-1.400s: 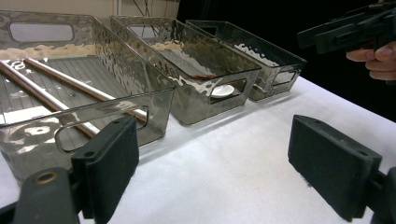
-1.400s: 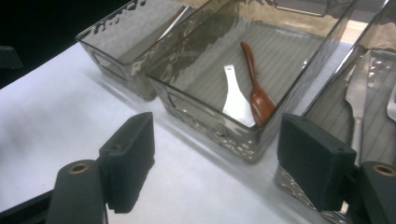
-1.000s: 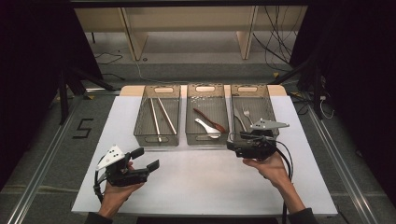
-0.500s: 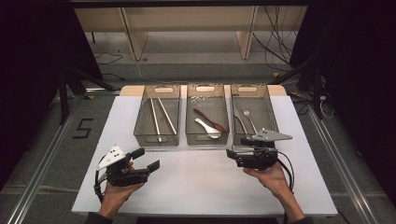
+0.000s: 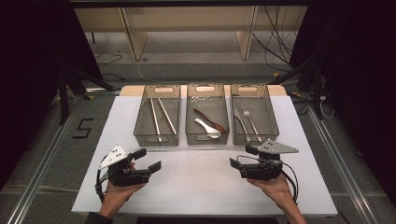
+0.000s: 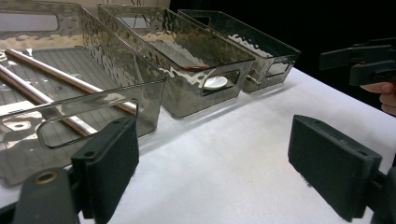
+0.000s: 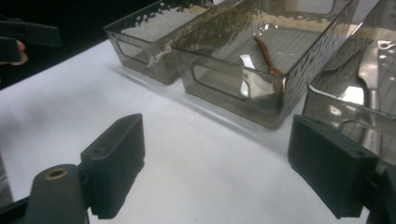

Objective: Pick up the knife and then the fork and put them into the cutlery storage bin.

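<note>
Three clear grey bins stand in a row at the back of the white table [image 5: 201, 186]. Two metal chopsticks [image 5: 161, 116] lie in the left bin [image 5: 157, 138]. A brown spoon [image 5: 210, 115] and a white spoon [image 5: 208, 127] lie in the middle bin [image 5: 207, 139]. In the right bin [image 5: 254, 138] are a fork [image 5: 252, 122] and another metal utensil. My left gripper [image 5: 148, 159] is held low at the front left, open and empty [image 6: 215, 172]. My right gripper [image 5: 242, 157] is at the front right, facing inward. Its jaws have just been opening and hold nothing [image 7: 215, 172].
Bare white tabletop lies between the two grippers and in front of the bins. Beyond the table are a wooden bench frame [image 5: 187, 28] and loose cables on the floor. Dark curtains close in both sides.
My right gripper has drawn back from the right bin's front edge toward the person and sunk lower. The left gripper has kept still.
</note>
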Demonstrator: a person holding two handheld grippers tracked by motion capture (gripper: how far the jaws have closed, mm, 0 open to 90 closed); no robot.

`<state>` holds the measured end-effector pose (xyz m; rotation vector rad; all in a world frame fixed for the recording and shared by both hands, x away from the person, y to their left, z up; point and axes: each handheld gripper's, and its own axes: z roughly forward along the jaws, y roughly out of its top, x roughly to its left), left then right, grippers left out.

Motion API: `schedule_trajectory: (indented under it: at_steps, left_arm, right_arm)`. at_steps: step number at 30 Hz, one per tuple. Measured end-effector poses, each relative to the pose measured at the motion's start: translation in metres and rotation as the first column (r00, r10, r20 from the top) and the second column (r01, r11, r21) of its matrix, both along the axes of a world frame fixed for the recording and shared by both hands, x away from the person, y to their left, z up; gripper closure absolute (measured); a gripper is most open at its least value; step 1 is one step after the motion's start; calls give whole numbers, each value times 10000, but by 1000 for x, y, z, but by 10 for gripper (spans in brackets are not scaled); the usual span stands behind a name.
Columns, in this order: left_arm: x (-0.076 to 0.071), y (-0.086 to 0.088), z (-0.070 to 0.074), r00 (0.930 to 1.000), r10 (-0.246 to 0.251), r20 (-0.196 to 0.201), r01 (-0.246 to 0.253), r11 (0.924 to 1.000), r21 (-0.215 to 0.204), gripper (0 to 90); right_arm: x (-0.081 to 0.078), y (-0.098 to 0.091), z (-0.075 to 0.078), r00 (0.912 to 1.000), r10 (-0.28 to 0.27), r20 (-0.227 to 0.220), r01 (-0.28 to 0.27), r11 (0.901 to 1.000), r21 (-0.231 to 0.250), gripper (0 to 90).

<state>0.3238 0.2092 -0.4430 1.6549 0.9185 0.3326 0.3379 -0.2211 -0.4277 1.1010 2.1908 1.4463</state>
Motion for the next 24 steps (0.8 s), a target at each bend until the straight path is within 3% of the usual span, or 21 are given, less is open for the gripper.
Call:
schedule_trajectory:
  at_steps: [9,24]
  left_arm:
    - [-1,-1,-1,9998,-161,-81,162,9998,116,160]
    - [-2,-2,-1,9996,-257,-125,259,9996,122,160]
  right_arm:
    - [-15,-3,-8,9998,-30,211,27,9999,112,188]
    - [-26,-11,-11,9990,-199,401,186,9992,343,188]
